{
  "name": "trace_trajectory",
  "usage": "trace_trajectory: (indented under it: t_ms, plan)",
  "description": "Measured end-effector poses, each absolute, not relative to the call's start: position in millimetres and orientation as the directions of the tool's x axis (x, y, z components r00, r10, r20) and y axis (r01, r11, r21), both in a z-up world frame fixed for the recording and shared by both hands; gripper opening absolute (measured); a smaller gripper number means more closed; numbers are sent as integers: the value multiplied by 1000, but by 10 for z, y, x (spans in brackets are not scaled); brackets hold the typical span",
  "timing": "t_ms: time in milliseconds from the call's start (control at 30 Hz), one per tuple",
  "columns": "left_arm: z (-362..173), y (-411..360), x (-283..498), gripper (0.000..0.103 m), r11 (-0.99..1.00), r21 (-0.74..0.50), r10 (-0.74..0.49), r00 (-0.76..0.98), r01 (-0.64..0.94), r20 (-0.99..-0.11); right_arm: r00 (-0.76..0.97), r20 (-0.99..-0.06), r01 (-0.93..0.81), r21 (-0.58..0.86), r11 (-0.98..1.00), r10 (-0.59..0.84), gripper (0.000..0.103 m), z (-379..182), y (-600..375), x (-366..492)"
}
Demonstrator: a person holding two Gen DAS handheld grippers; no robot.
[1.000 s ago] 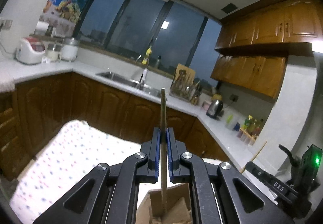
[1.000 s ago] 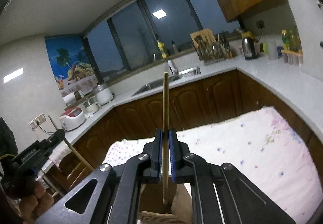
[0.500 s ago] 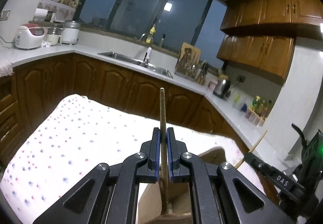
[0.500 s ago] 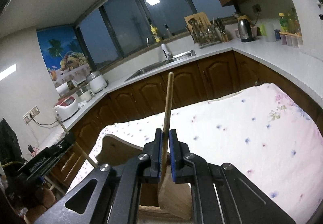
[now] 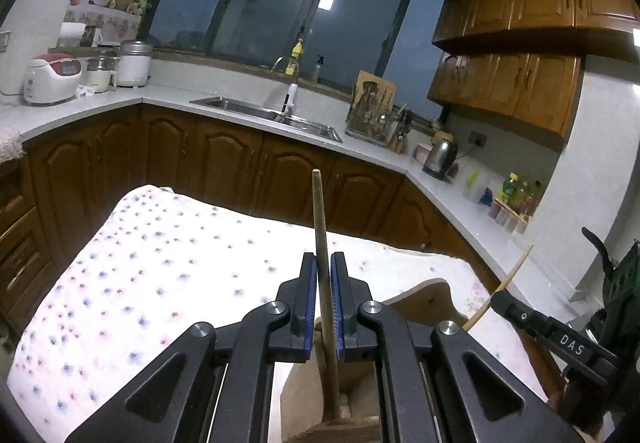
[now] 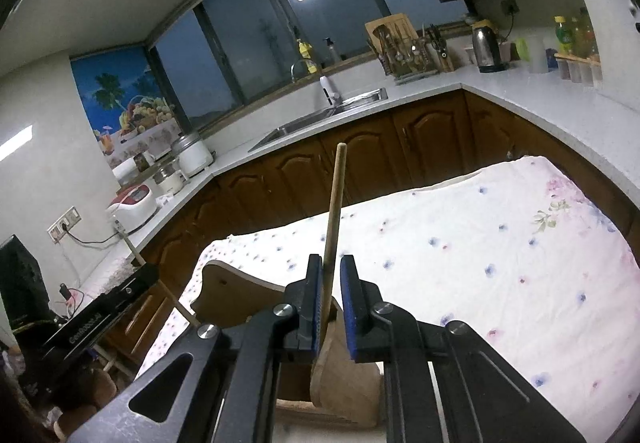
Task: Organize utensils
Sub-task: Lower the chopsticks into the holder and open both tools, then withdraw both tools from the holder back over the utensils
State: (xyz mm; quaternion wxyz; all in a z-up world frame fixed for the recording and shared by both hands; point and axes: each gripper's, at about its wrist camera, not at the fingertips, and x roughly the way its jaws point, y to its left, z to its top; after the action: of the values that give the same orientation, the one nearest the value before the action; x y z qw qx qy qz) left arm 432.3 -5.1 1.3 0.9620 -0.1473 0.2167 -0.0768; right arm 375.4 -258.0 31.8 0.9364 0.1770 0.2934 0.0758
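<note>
**A:** What does the left wrist view show?

**B:** The left gripper (image 5: 324, 263) looks out over a bench under a flowered cloth (image 5: 160, 263). Its blue-padded fingers (image 5: 310, 283) sit close on both sides of a thin wooden utensil (image 5: 320, 211), apparently gripping its handle. The handle stands almost upright. Its lower end rests down in a wooden holder (image 5: 432, 297), of which the curved back board shows to the right.

**A:** Has anything changed there?

**B:** The view has dropped over the last second. The holder's back board, out of sight then, has come into view, and the bench fills more of the picture. I judge that the utensil is now seated in the holder and only needs letting go.

**A:** And the right wrist view?

**B:** The right gripper (image 6: 331, 267) is above the same holder (image 6: 236, 283). Between its fingers (image 6: 348, 295) stands a wooden spatula (image 6: 334, 211), pale, with a round handle and a broad flat blade low in the holder.

**A:** Is it held?

**B:** No longer. Half a second ago the pads pinched the handle. Now they have spread. The handle leans on one pad, with a clear gap to the other. So this one looks delivered, and the gripper can probably draw back.
</note>
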Motion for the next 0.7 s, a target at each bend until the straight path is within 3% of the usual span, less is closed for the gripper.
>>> trace_trajectory:
  t_ms: [33,100,200,233,267,300,333,433,500,700]
  plan:
    - [28,-49,4320,14,944,-318,-214,894,86,-394,819,-519,-36,379,925,245,29,334,-2587,3735]
    - [43,-30,4258,34,944,-320,-207,899,80,-385,826,-511,-33,377,925,238,45,368,-2600,3682]
    - [92,4,4124,49,942,-326,-204,906,78,-370,836,-497,-32,379,925,232,50,439,-2653,3555]
    - [100,23,4074,53,941,-329,-205,908,80,-366,840,-493,-26,382,924,228,64,459,-2677,3506]
    - [125,52,4001,63,941,-331,-201,913,78,-356,848,-484,-18,386,922,219,74,483,-2708,3435]
    - [152,83,3918,75,942,-329,-191,918,71,-349,853,-475,-16,388,921,215,90,502,-2732,3389]
    - [171,110,3835,82,944,-325,-179,922,63,-342,863,-458,-18,389,921,211,96,532,-2754,3291]
    - [186,152,3580,90,950,-308,-162,932,58,-324,869,-445,-35,381,924,217,97,593,-2770,3083]
    - [189,151,3394,101,958,-283,-144,929,44,-340,863,-452,-45,380,924,228,99,625,-2762,2951]
    - [171,112,2851,102,970,-241,-131,919,40,-373,834,-510,-40,328,944,213,100,683,-2680,2509]
